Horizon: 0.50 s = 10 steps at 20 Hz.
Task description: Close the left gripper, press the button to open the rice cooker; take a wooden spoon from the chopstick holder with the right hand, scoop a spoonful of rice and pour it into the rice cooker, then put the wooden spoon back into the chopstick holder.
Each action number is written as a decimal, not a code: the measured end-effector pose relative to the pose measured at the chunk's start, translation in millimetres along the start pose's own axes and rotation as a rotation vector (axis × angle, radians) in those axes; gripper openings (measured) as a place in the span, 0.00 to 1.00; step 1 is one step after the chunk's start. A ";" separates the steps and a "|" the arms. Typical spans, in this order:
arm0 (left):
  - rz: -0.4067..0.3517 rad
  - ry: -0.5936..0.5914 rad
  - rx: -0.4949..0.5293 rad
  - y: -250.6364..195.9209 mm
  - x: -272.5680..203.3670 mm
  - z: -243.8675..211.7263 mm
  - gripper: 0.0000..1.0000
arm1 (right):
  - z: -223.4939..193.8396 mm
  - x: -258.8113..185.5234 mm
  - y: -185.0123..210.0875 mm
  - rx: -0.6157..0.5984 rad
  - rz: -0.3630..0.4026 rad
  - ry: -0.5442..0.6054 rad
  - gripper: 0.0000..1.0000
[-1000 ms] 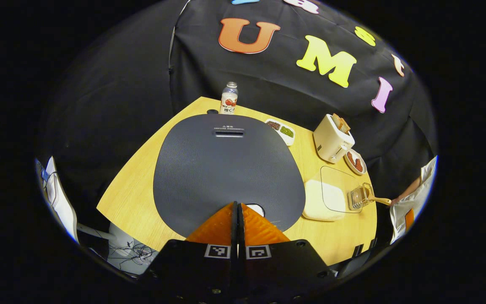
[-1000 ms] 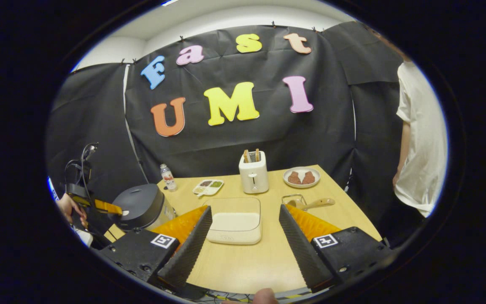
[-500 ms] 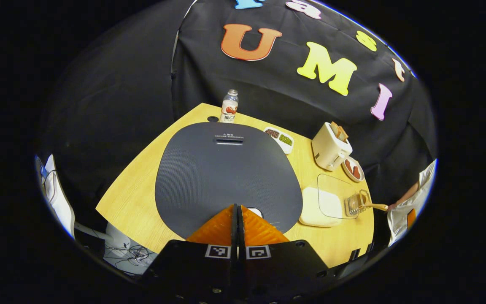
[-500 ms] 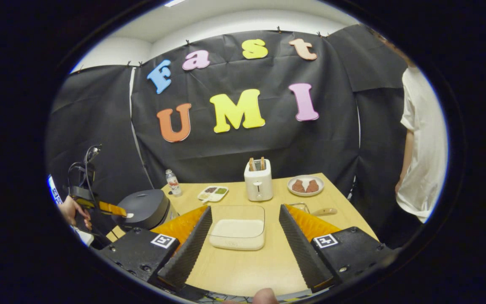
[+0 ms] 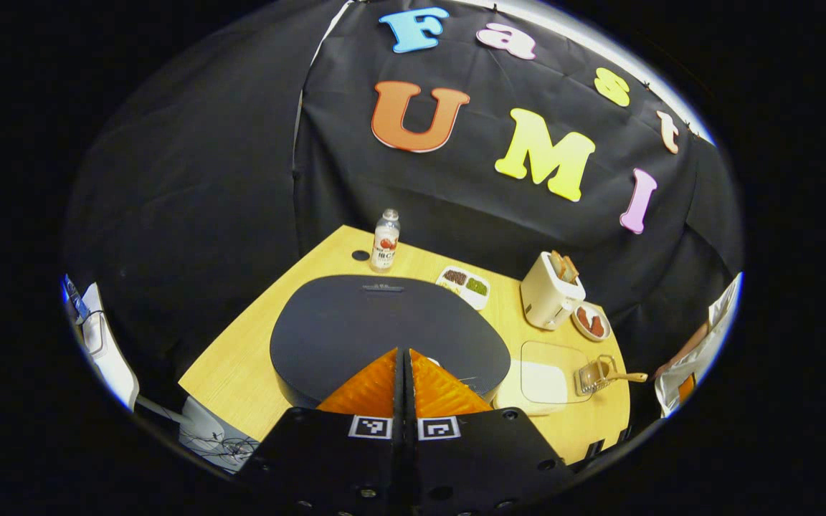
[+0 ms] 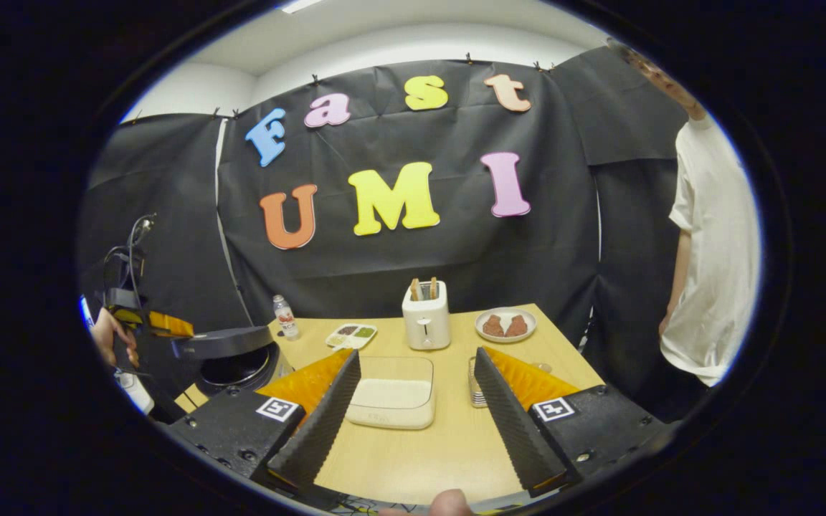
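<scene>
At the left edge of the right gripper view, the rice cooker (image 6: 230, 358) now stands with its dark lid (image 6: 219, 342) lifted clear of the body, so that the rim of the inner pot shows beneath it; half a second earlier the lid sat flat on the body. The left claw (image 6: 169, 326), held by a hand (image 6: 106, 335) at the far left of that frame, hovers just above and to the left of the raised lid, its two fingers pressed together with nothing between them. In the left gripper view the same fingers meet at lower centre, and the lid (image 5: 384, 330) has tilted away from the camera, appearing flatter and farther off than before. This change indicates that the button press has done its work and the opening step is complete.

The right claw (image 6: 416, 401) is spread wide and empty at the bottom of its own view, over the wooden surface (image 6: 413, 459). Between its fingers lies the white rice container (image 6: 391, 398) with a clear lid. The chopstick holder (image 6: 476, 383) sits just beside the right finger, which partly hides it; in the left gripper view, at lower right, the wooden spoon (image 5: 617, 375) rests in the chopstick holder (image 5: 591, 374), its handle pointing right. The next step is judged to be taking the spoon with the right claw, which has drawn nearer to the holder.
</scene>
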<state>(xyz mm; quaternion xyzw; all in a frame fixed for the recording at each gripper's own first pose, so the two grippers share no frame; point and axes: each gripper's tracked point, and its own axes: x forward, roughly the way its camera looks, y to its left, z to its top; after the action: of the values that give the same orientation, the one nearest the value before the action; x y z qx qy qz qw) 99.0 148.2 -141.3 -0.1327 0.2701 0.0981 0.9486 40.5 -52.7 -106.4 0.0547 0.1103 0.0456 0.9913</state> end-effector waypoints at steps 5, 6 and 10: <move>0.007 -0.160 0.013 -7.9 -16.4 54.6 0.00 | 13.2 -4.1 -5.5 0.010 -0.010 -0.029 1.00; 0.001 -0.200 0.014 -10.7 -21.5 68.1 0.00 | 12.6 -4.2 -6.3 0.008 -0.012 -0.032 1.00; -0.033 -0.280 0.016 -26.0 -33.9 91.5 0.00 | 14.2 -3.9 -7.7 0.005 -0.007 -0.023 1.00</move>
<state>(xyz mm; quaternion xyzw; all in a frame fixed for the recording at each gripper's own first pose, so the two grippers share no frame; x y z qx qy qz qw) 121.9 147.5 -43.0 -0.1147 0.1338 0.0978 0.9795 40.5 -62.1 -92.7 0.0574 0.0990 0.0413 0.9926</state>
